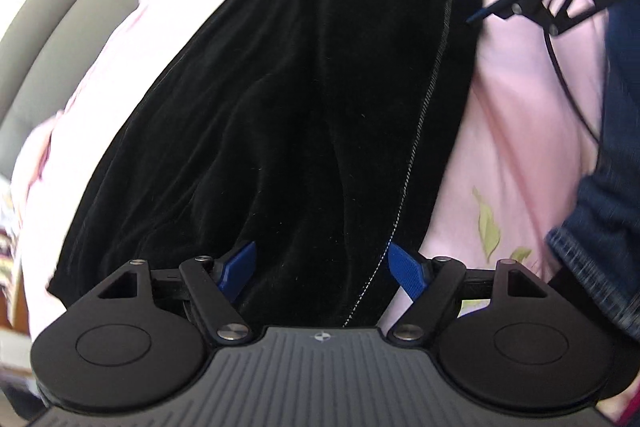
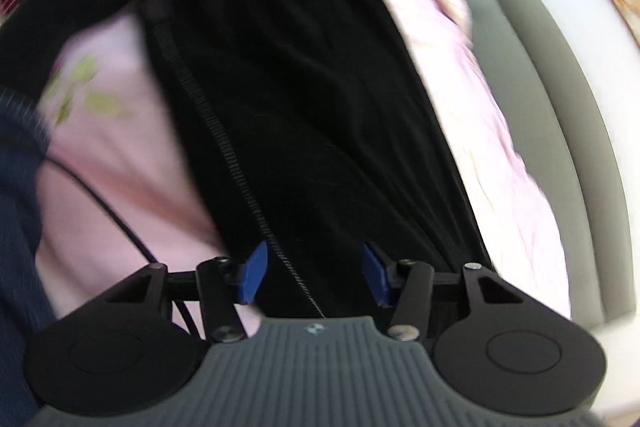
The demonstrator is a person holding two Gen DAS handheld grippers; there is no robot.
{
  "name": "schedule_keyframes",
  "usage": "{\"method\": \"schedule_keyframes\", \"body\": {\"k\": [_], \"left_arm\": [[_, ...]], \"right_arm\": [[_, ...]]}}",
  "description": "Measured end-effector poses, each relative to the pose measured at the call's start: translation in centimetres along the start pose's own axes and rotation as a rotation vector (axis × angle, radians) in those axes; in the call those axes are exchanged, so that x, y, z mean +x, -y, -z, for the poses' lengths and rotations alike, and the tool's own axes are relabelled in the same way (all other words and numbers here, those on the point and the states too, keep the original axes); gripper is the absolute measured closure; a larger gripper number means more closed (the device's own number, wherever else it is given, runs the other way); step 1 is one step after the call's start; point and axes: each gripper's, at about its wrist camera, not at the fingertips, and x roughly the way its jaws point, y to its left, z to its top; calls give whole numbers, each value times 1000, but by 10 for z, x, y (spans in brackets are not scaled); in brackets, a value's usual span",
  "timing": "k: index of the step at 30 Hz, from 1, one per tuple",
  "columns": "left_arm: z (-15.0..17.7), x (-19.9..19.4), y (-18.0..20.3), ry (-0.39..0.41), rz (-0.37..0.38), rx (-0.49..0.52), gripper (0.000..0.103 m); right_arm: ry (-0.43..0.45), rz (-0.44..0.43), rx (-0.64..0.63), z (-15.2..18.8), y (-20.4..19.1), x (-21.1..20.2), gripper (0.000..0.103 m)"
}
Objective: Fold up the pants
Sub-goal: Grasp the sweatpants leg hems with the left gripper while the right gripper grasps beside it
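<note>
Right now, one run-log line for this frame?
stage: fold pants, pre-grasp | black pants flat on pink sheet | left tool open over one end | right tool open over the opposite end

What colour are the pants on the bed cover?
Black pants, with a pale stitched side seam; clearest in the left wrist view.

Both views are bright with soft daylight. The black pants (image 1: 288, 99) swallow the light, so the folds barely show and only the stitched seam reads clearly. The pink bedsheet (image 1: 520, 131) beside the pants is washed out toward the frame edges. The right wrist view is heavily motion-blurred; the left is sharper, smearing only at its right edge. Fisheye distortion bends the grey headboard (image 2: 560, 107) beyond the pants into an arc.
</note>
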Motion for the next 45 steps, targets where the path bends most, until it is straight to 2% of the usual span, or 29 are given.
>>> {"method": "schedule_keyframes", "body": {"k": [3, 6, 10, 14, 18, 22, 26, 29, 32, 33, 35, 37, 39, 40, 41, 45], "left_arm": [[-3, 4, 5, 4, 2, 51, 14], [-3, 9, 12, 15, 7, 66, 14], [0, 25, 10, -10, 16, 49, 9], [7, 27, 5, 2, 9, 69, 0], [11, 37, -2, 23, 5, 88, 0], [18, 40, -15, 37, 60, 26, 0], [24, 42, -12, 91, 56, 22, 0], [30, 40, -16, 94, 52, 24, 0], [38, 33, -14, 97, 30, 120, 0], [43, 29, -11, 98, 24, 172, 0], [52, 23, -5, 95, 9, 244, 0], [57, 19, -5, 93, 7, 243, 0], [57, 20, -6, 60, 37, 220, 0], [56, 21, -2, 38, 53, 227, 11], [56, 21, 1, 24, 61, 243, 17], [60, 22, 13, 24, -8, 297, 16]], "right_arm": [[21, -45, -121, -3, -15, 1, 61], [28, -89, -146, -1, -29, 3, 61], [23, -80, -184, 9, -45, 6, 61], [23, -6, -261, 16, -56, 14, 59], [-5, 21, -234, 22, -57, 24, 60], [-40, 40, -209, 26, -56, 33, 59], [-61, 29, -185, 30, -53, 34, 61], [-63, 55, -196, 29, -49, 37, 63], [-61, 126, -165, 29, -39, 38, 65], [-54, 135, -118, 28, -31, 37, 66], [-38, 110, 20, 23, -12, 33, 76], [-21, 103, 89, 20, 0, 28, 80], [-15, 116, 88, 20, 2, 27, 83], [-16, 123, 90, 20, 3, 27, 85], [-18, 127, 99, 20, 5, 26, 86], [-15, 117, 115, 17, 18, 31, 91]]}}
